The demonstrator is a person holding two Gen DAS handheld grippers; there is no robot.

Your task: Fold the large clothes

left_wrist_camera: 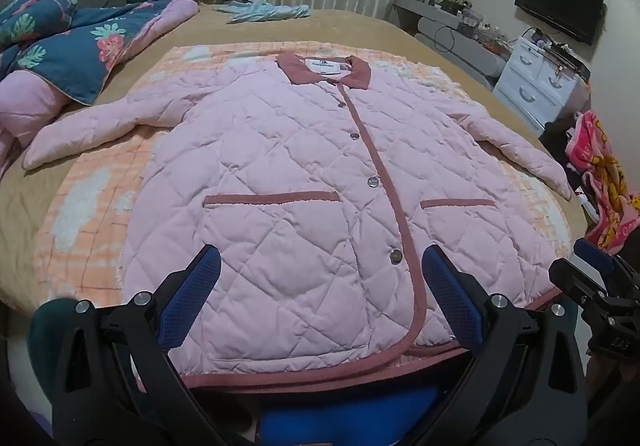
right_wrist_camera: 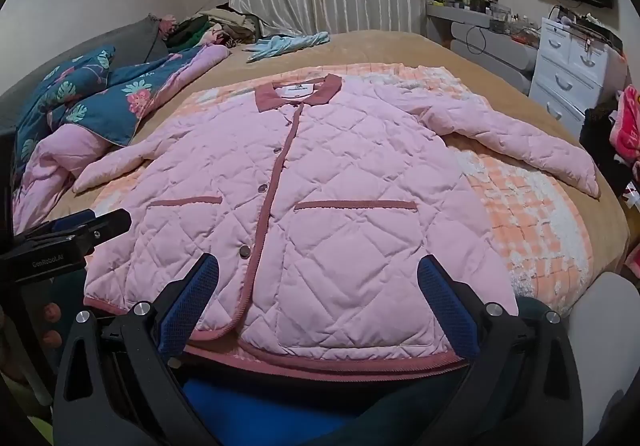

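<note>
The pink quilted jacket with dusty-rose trim [left_wrist_camera: 304, 182] lay buttoned, flat and wholly unfolded on the orange checked blanket [left_wrist_camera: 84, 214] atop the bed, sleeves outstretched, while the left hand-held gripper [left_wrist_camera: 320, 286] and right hand-held gripper [right_wrist_camera: 318, 286] hovered spread at its hem, gripping nothing.

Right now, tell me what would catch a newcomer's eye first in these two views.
The pale pink quilted jacket with dusty-rose trim dominates, spread flat and buttoned, sleeves out, on an orange-and-white checked blanket over the tan bedspread. Both the left gripper and right gripper hover open near its hem. At the left edge lies a rumpled navy floral quilt.
</note>
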